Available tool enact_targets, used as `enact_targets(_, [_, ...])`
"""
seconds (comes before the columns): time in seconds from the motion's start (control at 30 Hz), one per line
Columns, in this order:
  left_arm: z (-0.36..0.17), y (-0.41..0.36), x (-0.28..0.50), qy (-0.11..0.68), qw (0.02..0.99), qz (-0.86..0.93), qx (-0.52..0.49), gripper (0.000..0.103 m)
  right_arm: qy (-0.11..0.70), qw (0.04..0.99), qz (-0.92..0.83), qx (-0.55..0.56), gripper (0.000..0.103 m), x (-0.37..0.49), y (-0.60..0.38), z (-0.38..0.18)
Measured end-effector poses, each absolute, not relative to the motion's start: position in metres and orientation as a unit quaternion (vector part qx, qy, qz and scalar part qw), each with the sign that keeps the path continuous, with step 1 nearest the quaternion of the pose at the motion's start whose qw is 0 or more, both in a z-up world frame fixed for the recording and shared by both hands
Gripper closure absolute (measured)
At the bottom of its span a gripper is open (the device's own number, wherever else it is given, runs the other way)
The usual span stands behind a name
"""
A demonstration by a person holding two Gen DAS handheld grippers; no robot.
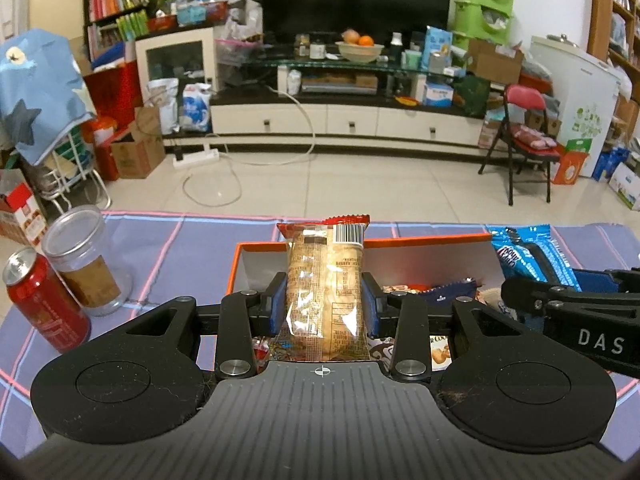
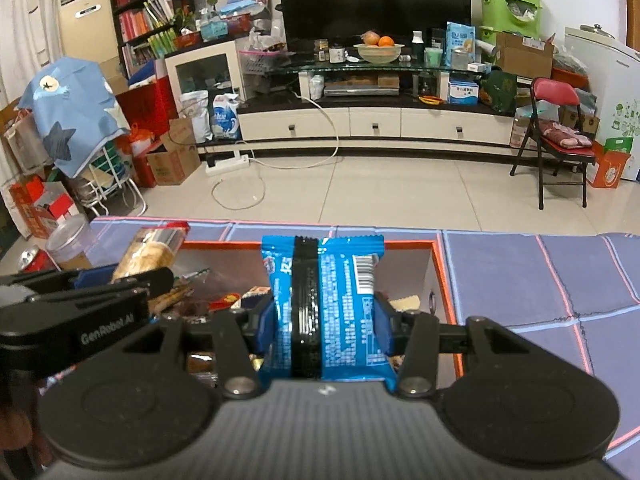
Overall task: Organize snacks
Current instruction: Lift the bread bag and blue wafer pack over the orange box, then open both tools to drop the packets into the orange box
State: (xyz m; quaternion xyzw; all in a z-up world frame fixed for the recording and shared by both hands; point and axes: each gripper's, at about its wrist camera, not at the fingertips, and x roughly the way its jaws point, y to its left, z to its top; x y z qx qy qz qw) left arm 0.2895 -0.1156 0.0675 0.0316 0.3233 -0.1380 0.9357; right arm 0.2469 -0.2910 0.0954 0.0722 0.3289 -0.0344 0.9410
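**Inspector A:** We find the left gripper closed on a clear snack packet, blue pads pressing both its sides. The packet's long axis runs away from the camera, with the red crimped end and barcode at the far end. Pale biscuit shows through the wrapper. It hangs over the orange-rimmed box.

**Inspector B:** We confirm. We record the right gripper clamped on a blue snack packet, likewise lengthwise between the fingers, its serrated end farthest from us. A black band runs down its length, white print and a barcode beside it. It sits above the same box.

**Inspector A:** The box rests on the purple checked tablecloth and holds assorted wrappers; we cannot tell them apart, the grippers hide most of them.

**Inspector B:** We note a red can and a clear jar standing side by side at the cloth's left, apart from the box.
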Motion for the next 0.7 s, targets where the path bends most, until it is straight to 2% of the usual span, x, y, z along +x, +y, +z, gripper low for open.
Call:
enact_targets(0.63, [0.0656, -0.1156, 0.2929, 0.330, 0.934, -0.132, 0.043, 0.093, 0.329, 0.941, -0.024, 0.074, 0.055, 0.2494, -0.2925, 0.0975])
enact_targets(0.7, [0.0630, -0.1202, 0.2954, 0.335, 0.931, -0.136, 0.045, 0.089, 0.336, 0.939, -0.025, 0.070, 0.054, 0.2538, -0.2917, 0.0945])
